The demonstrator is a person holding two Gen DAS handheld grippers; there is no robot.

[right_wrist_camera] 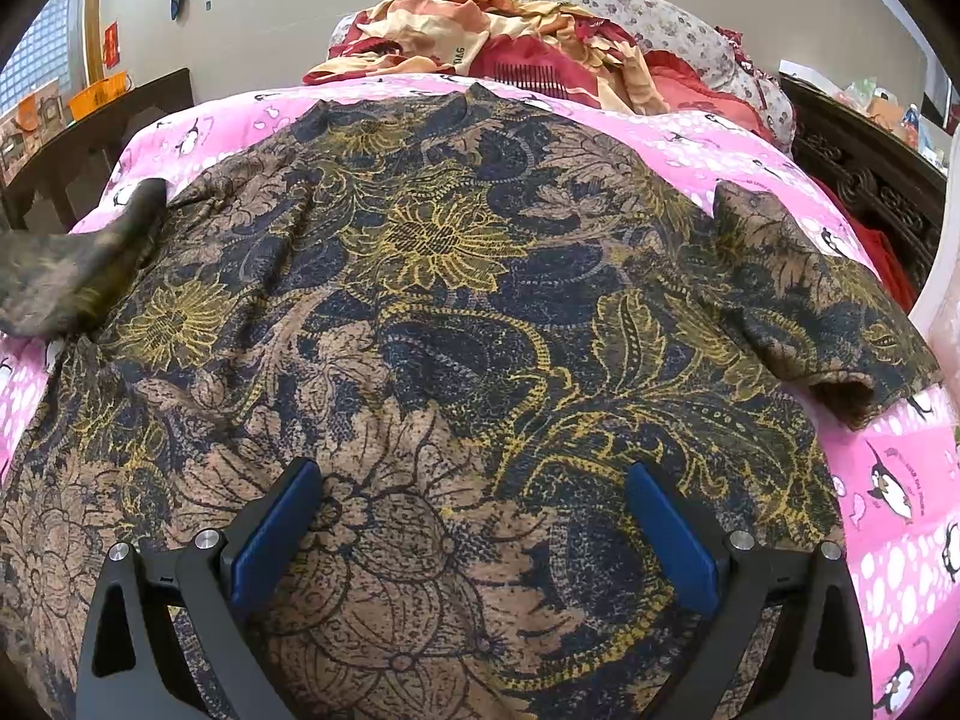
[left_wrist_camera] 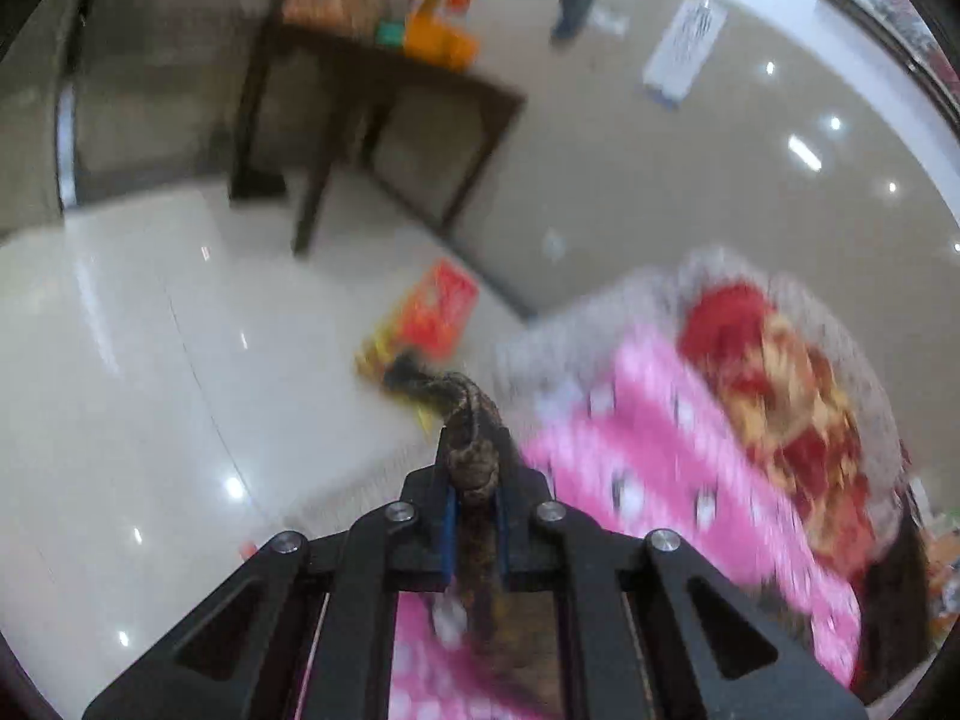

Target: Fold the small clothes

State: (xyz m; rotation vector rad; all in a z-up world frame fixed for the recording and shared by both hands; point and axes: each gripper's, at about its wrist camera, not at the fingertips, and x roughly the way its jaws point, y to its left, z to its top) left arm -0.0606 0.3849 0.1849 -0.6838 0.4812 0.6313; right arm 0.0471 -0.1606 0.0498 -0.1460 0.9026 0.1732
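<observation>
Right now, nearest the lens in the left wrist view, the left gripper (left_wrist_camera: 474, 480) is pinched tight on a bunched bit of the patterned shirt (right_wrist_camera: 420, 312); fabric pokes out past the blue pads (left_wrist_camera: 449, 531) in a twisted tuft. Prob the left sleeve, judging from the right wrist view, where the left sleeve (right_wrist_camera: 78, 264) rises off the bed, blurred, toward the frame edge. Grip on a sleeve end makes sense: it's the handle for folding that side inward over the body.

Right gripper (right_wrist_camera: 474, 534) hangs w/ jaws spread wide above the shirt's lower part, nothing between the pads; can't tell if they touch the cloth. Likely parked there to steady or wait its turn.

Shirt itself lies spread flat, collar away from the camera, on the pink penguin bedsheet (right_wrist_camera: 888, 480). Right sleeve (right_wrist_camera: 810, 300) lies stretched out flat, not yet folded.

Further back: crumpled red-and-cream cloth (right_wrist_camera: 480, 42) and a floral pillow (right_wrist_camera: 660, 18) at the head of the bed. Beyond, in the left wrist view, a dark wooden table (left_wrist_camera: 372, 114) on glossy floor tiles, a red packet (left_wrist_camera: 432, 312) on the floor.
</observation>
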